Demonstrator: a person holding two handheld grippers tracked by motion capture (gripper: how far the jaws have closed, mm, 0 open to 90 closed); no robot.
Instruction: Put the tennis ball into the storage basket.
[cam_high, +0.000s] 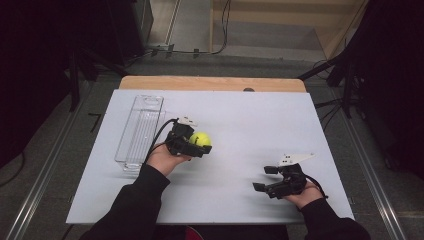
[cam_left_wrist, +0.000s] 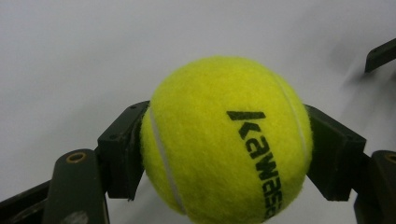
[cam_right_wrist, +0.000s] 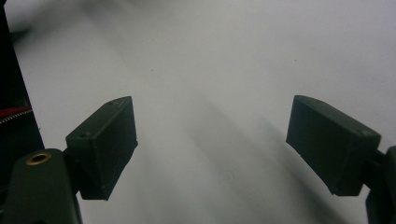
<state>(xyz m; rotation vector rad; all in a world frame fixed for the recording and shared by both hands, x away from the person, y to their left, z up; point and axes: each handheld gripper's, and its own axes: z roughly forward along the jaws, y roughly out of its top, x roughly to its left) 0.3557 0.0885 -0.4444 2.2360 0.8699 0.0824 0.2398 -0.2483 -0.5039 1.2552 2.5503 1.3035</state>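
Ball (cam_high: 200, 138), yellow tennis type, sits pinched in my left tool (cam_high: 196, 145), just right of the clear tray (cam_high: 140, 131). My right tool (cam_high: 267, 178) rests spread and empty, well right of it. I judge a carry next, needing steady grip.

A white sheet (cam_high: 240, 120) covers the worktop (cam_high: 210, 83), whose wooden far edge shows bare beyond it. A clear tray (cam_high: 140, 131) lies lengthwise on the sheet's left part, one end near the far edge. Cables (cam_high: 200, 50) run over the grey floor (cam_high: 270, 62) behind. Dark stands (cam_high: 330, 67) rise at both far corners.
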